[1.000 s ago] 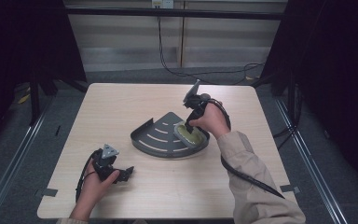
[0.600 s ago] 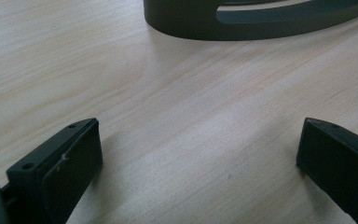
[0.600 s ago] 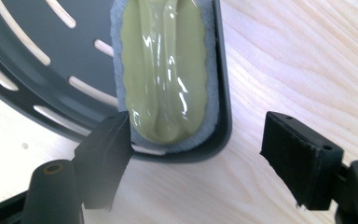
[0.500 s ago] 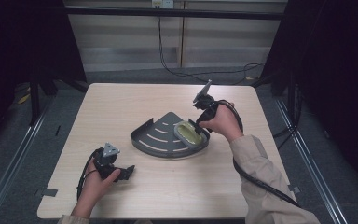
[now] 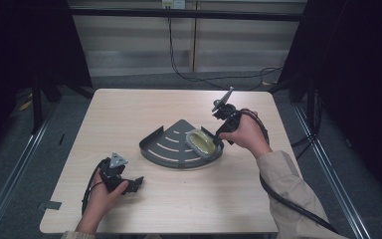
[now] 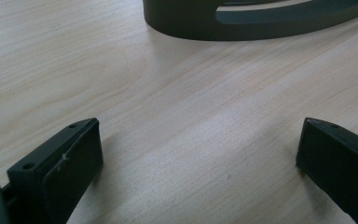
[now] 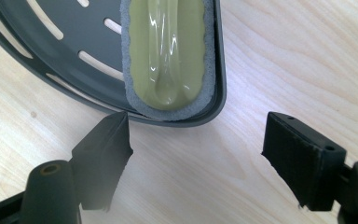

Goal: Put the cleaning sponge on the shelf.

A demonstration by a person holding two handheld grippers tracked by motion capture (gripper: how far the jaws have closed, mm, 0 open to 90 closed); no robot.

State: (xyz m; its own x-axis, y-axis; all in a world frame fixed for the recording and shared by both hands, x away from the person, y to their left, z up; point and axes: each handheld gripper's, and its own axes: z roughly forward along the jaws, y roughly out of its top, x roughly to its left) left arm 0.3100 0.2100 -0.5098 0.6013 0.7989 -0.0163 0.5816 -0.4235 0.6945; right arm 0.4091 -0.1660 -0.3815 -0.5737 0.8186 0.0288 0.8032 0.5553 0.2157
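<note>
Dark room, pale wooden worktop (image 5: 129, 114) under the high view: the grey slotted corner tray (image 5: 171, 147) sits mid-table with the olive sponge (image 5: 201, 141) in its right end. My right hand-held gripper (image 5: 218, 140) hangs just off that end, apart from the sponge; its jaws have just been opening and hold nothing. The left hand-held gripper (image 5: 135, 183) rests near the front-left edge, well apart from the tray.

Left gripper view: jaws spread wide over bare wood, the tray wall (image 6: 261, 23) far ahead.

Right gripper view: the sponge (image 7: 170, 51) lies flat inside the tray (image 7: 51, 42), pressed to the rim, just beyond my open jaws — nothing between them.

My worry: the sponge overhangs the rim's corner, so I judge a careless sweep could clip the rim, shove the light tray and tip the sponge out — or the trailing cable could drag it.
</note>
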